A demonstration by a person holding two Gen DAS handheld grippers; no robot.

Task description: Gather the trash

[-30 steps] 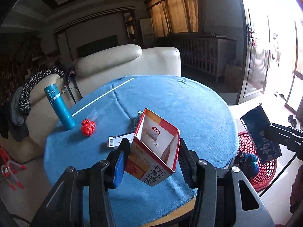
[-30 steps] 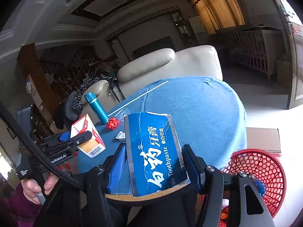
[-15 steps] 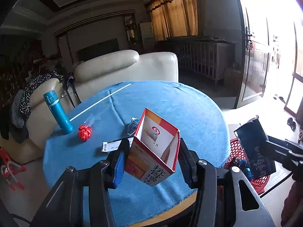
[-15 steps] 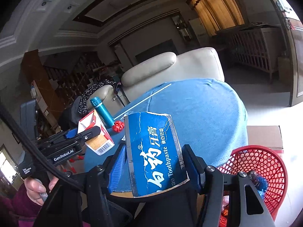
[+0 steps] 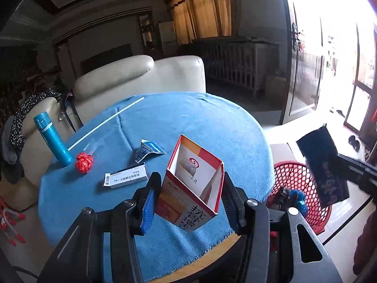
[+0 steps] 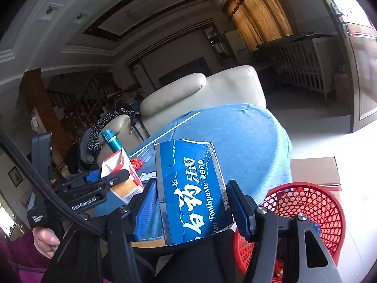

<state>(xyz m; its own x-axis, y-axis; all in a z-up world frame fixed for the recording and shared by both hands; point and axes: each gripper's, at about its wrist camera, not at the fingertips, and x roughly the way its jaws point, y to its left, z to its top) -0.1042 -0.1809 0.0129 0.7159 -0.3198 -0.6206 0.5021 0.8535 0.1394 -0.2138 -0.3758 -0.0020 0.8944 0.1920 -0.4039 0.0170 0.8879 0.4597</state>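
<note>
My left gripper (image 5: pixel 188 197) is shut on an open red-and-white carton (image 5: pixel 192 186), held above the near edge of the round blue-clothed table (image 5: pixel 212 122). My right gripper (image 6: pixel 192 202) is shut on a flattened blue toothpaste box (image 6: pixel 192 188), held beside the table and above the left side of the red mesh basket (image 6: pixel 306 210). In the left wrist view that box (image 5: pixel 322 165) hangs over the basket (image 5: pixel 292 179) at the right. The carton (image 6: pixel 122 176) in my left gripper (image 6: pixel 110 181) shows at the left of the right wrist view.
On the cloth lie a white medicine box (image 5: pixel 126 178), a crumpled blue-white wrapper (image 5: pixel 147 151), a red foil ball (image 5: pixel 83 162), a long white stick (image 5: pixel 106 122) and a standing teal bottle (image 5: pixel 53 139). A cream sofa (image 5: pixel 141 77) stands behind. A cardboard box (image 6: pixel 313 169) sits behind the basket.
Both grippers have drawn back from the table toward the basket side, each still holding its box. The medicine box and wrapper, hidden behind the carton before, have come into view.
</note>
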